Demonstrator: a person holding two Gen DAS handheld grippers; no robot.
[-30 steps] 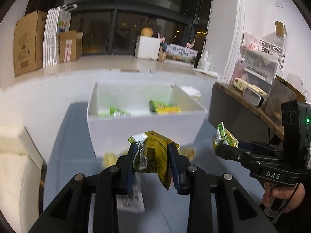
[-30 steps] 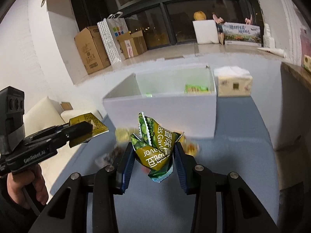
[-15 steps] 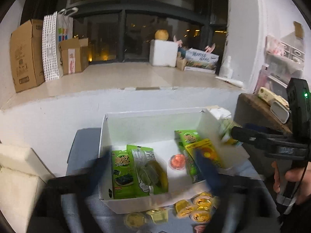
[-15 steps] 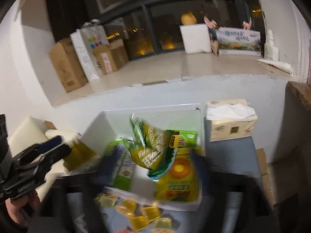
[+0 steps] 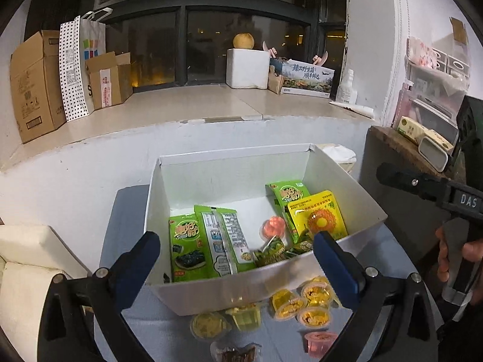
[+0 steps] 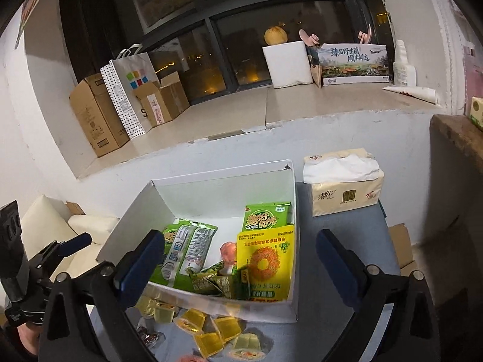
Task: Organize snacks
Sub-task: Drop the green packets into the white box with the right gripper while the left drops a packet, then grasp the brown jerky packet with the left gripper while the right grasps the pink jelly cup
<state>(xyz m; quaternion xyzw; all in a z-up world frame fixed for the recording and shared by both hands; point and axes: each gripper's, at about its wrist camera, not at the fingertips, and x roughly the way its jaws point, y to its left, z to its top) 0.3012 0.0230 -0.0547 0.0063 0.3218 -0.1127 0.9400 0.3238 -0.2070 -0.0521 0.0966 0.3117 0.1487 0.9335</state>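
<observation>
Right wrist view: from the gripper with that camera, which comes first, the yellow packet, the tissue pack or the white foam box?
1. Yellow packet, in the white box, between the right gripper's fingers.
2. Tissue pack, on the table, right.
3. White foam box, on the window ledge.

It looked like a room in a home, at night; past the grippers a big dark window (image 5: 241, 45) showed small lights outside; its wide ledge (image 5: 181, 114) held cardboard boxes (image 5: 33, 81), a dotted paper bag (image 5: 78, 66) and a round fruit (image 5: 244, 40); a pack of tissues (image 6: 344, 190) sat ahead to the right; a cream sofa cushion (image 6: 45, 229) lay to the left.
</observation>
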